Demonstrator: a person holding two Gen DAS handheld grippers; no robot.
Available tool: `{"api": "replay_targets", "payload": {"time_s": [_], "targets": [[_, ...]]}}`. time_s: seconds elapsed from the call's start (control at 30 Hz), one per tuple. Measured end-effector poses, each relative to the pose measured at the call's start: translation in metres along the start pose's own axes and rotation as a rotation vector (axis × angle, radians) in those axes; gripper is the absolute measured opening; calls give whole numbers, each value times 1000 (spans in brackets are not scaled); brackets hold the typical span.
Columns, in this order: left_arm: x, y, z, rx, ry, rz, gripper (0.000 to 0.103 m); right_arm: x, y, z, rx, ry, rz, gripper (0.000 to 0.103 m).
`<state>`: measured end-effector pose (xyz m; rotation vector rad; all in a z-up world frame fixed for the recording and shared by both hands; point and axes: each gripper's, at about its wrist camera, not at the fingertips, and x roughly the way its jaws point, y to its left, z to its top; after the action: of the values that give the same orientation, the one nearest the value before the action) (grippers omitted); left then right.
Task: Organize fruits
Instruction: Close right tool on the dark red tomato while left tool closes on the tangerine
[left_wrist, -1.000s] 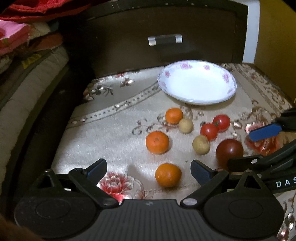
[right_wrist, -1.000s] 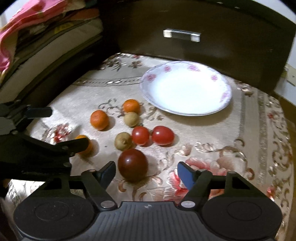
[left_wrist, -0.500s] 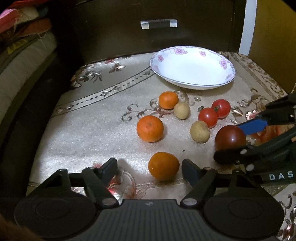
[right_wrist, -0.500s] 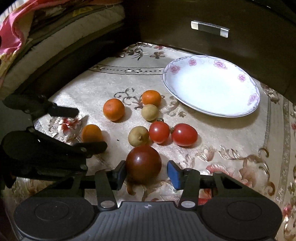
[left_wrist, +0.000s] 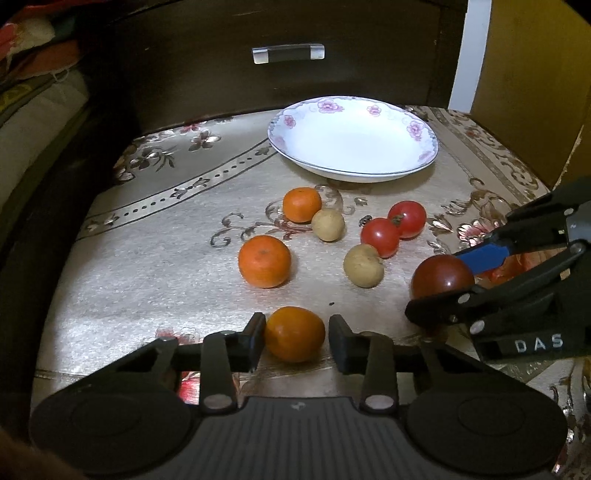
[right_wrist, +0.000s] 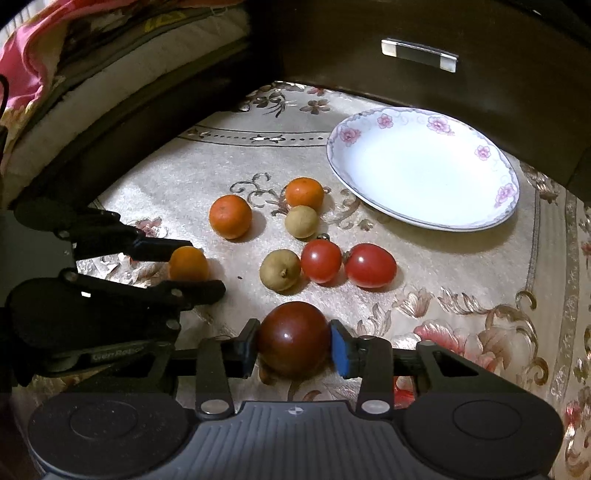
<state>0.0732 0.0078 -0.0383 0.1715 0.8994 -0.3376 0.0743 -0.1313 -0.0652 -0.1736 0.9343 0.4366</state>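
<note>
Floral cloth (left_wrist: 155, 266) before a dark drawer (left_wrist: 332, 81), white plate (right_wrist: 424, 199) at the back, round fruits scattered, left gripper (left_wrist: 295, 338) low and level, jaws part-open around an orange (left_wrist: 294, 333), right gripper (right_wrist: 293, 343) pinching the dark tomato (right_wrist: 293, 338) on the cloth.

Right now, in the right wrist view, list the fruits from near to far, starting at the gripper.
Dark red tomato between the right gripper fingers → brownish longan → large tangerine → small tangerine → empty floral plate.
</note>
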Motion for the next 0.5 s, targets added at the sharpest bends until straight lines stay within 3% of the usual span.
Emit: {"api": "replay_targets", "payload": {"time_s": [0.33,0.5], "targets": [[-4,-17,13,36,-23,-57,39,-6,-12,1,62,-11,-18,35],[0,-16,22,5,-20,-81,39,-12,-17,3,84,-31,-28,35]]}}
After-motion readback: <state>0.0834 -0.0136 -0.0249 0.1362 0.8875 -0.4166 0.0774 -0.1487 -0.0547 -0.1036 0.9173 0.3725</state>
